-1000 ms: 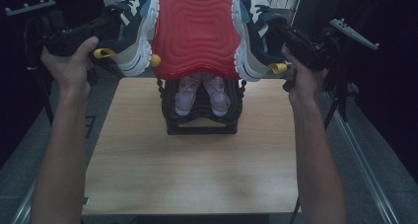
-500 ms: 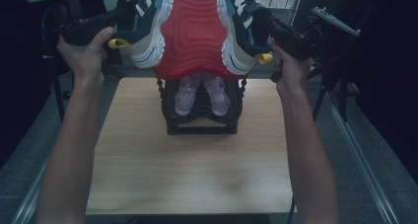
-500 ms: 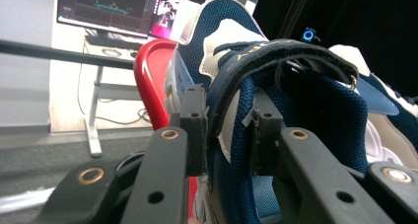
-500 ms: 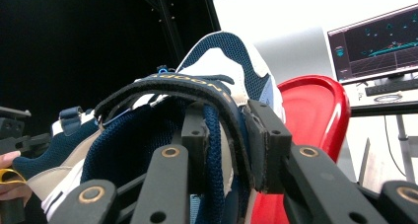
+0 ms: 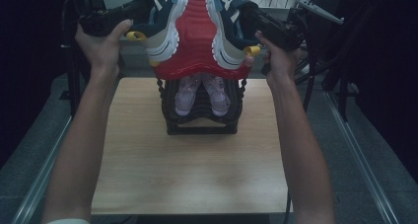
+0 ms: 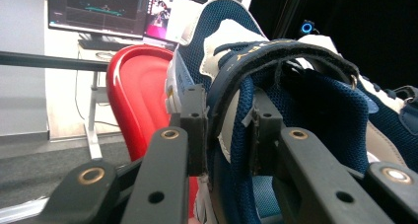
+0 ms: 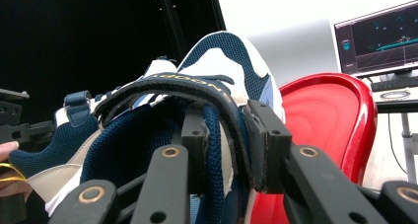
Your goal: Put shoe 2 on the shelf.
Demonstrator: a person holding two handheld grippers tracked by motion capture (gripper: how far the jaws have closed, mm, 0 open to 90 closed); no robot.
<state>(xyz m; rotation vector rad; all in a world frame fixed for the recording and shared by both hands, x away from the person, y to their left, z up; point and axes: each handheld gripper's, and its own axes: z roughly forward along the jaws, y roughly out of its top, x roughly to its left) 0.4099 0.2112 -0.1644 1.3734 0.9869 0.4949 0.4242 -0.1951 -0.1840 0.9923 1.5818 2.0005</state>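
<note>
Each gripper [image 6: 224, 135] [image 7: 224, 140] is clamped on a blue shoe's collar, the left shoe [image 5: 160, 21] and right shoe [image 5: 229, 24] held against a red tray [image 5: 194, 41] raised over the table's far edge. Below, a black rack [image 5: 199, 123] with pink shoes [image 5: 202, 93] stands at that edge. The table's [image 5: 187, 169] near half lies bare, with dark frames beside it.

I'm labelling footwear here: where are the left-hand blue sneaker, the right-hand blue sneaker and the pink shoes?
left-hand blue sneaker [image 5: 165, 34], high view, its pale sole.
right-hand blue sneaker [image 5: 226, 36], high view, its pale sole.
pink shoes [image 5: 202, 93], high view, the uppers.
</note>
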